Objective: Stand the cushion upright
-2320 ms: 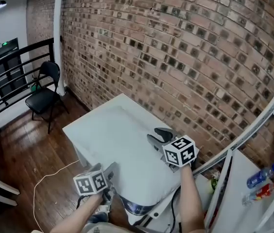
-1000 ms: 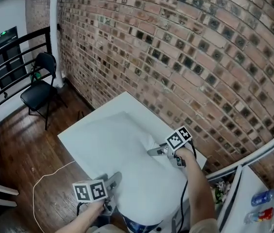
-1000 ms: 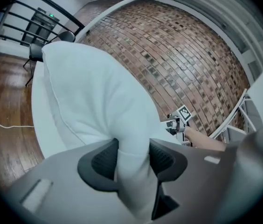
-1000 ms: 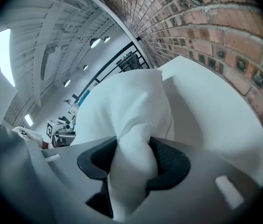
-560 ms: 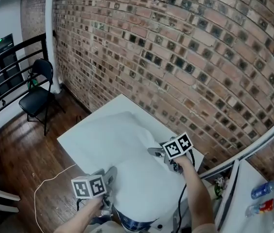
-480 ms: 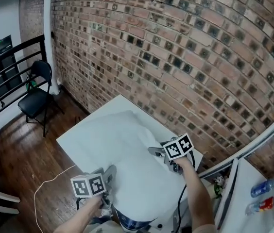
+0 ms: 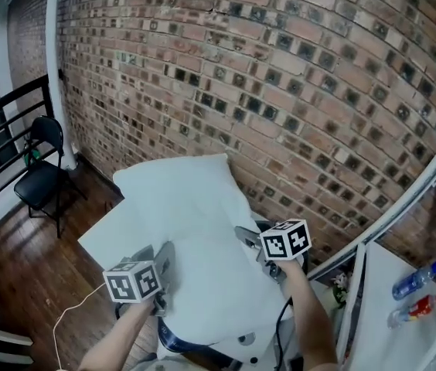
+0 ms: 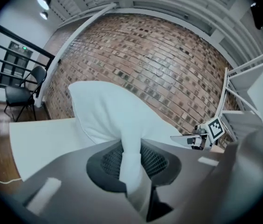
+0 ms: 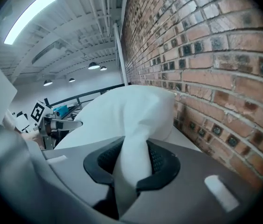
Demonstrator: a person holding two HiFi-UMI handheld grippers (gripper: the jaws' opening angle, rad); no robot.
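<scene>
The white cushion (image 7: 195,230) is raised off the white table (image 7: 98,234), its far end tilted up toward the brick wall. My left gripper (image 7: 161,263) is shut on a fold of fabric at the cushion's near left edge, which shows pinched between the pads (image 8: 130,164). My right gripper (image 7: 247,239) is shut on the near right edge, with fabric bunched between its pads (image 9: 130,164). Both pairs of jaws have just been closing, with cushion fabric between them. From each gripper the cushion (image 8: 108,111) (image 9: 122,108) rises up and away.
The brick wall (image 7: 280,91) runs close behind the table. On the wooden floor at left stand a black chair (image 7: 40,178) and a black railing, with a white cable (image 7: 71,304) nearer me. At right, a white shelf frame holds bottles (image 7: 415,280).
The cushion lay flat on the table; both grippers have closed on its near edge and risen with it. Its far end now stands up off the table.
</scene>
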